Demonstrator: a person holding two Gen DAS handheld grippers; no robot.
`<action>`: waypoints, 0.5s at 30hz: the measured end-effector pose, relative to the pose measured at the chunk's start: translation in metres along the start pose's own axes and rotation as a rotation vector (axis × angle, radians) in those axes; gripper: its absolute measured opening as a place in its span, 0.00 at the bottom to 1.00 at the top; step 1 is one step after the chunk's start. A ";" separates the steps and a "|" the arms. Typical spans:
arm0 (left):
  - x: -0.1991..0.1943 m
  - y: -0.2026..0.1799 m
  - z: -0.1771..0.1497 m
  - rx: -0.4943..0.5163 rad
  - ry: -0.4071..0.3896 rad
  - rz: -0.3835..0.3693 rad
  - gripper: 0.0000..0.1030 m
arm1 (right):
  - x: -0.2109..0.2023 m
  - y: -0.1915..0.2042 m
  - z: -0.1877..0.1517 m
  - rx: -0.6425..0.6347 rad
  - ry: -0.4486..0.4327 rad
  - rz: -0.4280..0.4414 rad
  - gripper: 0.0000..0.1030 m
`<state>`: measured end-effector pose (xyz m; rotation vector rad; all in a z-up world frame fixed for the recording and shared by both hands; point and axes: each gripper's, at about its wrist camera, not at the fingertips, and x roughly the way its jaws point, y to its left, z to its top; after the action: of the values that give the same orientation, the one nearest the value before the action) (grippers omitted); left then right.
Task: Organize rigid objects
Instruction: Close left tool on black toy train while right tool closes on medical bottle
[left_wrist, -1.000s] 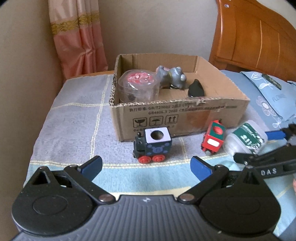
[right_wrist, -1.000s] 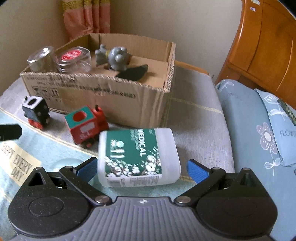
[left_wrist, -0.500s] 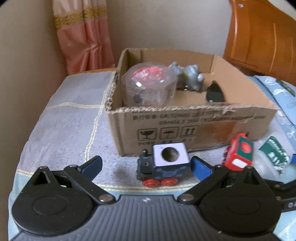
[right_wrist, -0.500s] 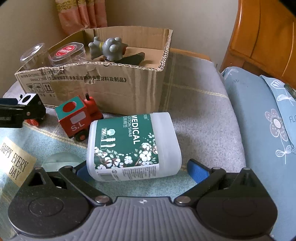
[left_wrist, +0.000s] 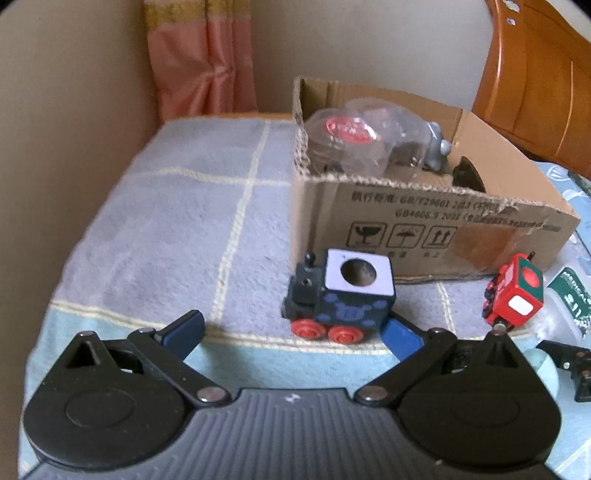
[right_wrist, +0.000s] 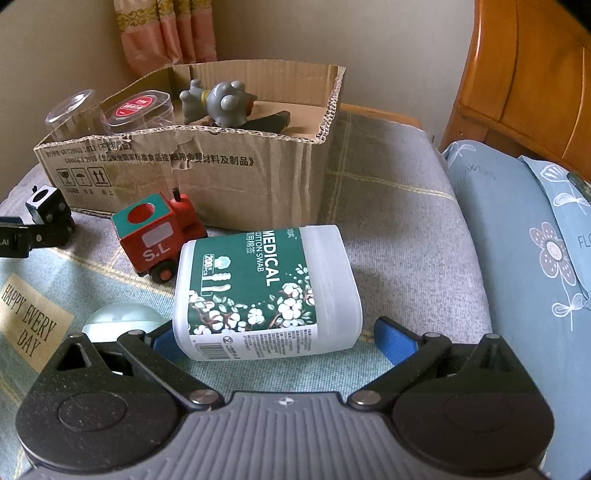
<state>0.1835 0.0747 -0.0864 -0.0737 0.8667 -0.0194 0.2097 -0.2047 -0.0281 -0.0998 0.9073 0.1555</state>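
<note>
black toy train (left_wrist: 340, 297) upright | swab tub (right_wrist: 266, 291) on side

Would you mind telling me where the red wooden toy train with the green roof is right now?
In the right wrist view, the red wooden toy train stands on the blanket, before the cardboard box and left of the lying white cotton swab bottle.

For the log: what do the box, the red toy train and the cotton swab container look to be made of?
Box: brown corrugated cardboard, matte; the fluted edge shows along its torn rim.
Red toy train: probably painted wood, judging by its blocky body and drilled round hole; semi-gloss red and green paint.
Cotton swab container: translucent frosted plastic, with a glossy green printed label.
</note>
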 end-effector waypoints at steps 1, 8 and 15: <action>0.001 -0.002 0.000 0.009 -0.006 0.007 0.98 | 0.000 0.000 0.000 0.000 0.000 0.000 1.00; 0.008 -0.013 -0.001 0.043 -0.024 0.043 0.99 | 0.000 0.000 0.000 -0.001 -0.001 0.000 1.00; 0.008 -0.015 -0.005 0.034 -0.060 0.054 0.99 | 0.000 0.000 -0.001 0.000 -0.004 0.001 1.00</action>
<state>0.1848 0.0589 -0.0946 -0.0193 0.8079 0.0186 0.2088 -0.2044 -0.0285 -0.0994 0.9035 0.1562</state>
